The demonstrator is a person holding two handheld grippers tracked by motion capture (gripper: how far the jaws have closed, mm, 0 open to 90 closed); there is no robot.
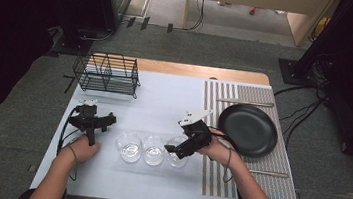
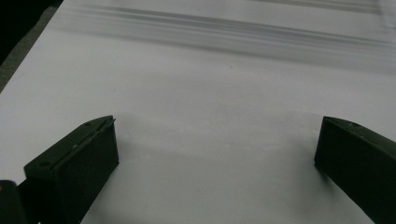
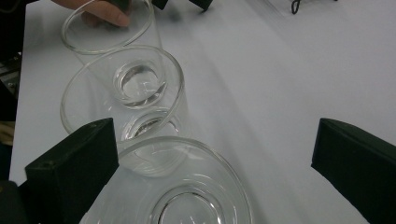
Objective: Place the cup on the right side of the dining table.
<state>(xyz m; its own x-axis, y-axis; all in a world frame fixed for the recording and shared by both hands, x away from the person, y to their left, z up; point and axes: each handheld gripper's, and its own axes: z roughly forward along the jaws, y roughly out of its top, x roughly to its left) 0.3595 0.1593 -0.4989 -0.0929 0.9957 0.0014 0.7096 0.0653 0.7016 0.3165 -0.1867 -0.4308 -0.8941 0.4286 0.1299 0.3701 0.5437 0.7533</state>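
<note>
Three clear glasses stand upright in a row on the white table near its front: the left glass [image 1: 129,147], the middle glass [image 1: 153,151] and the right glass [image 1: 176,157]. My right gripper [image 1: 172,151] hovers open just over the right glass, angled down and to the left. In the right gripper view the nearest glass [image 3: 187,191] lies low between my open right gripper [image 3: 215,140], with the middle glass [image 3: 123,100] and far glass [image 3: 109,32] beyond. My left gripper [image 1: 105,120] is open left of the row, and the left gripper [image 2: 217,135] spans bare table.
A black wire rack [image 1: 107,73] stands at the back left. A black plate [image 1: 247,129] rests on a striped placemat [image 1: 216,177] at the right, with a slim utensil [image 1: 244,102] behind it and another [image 1: 269,173] in front.
</note>
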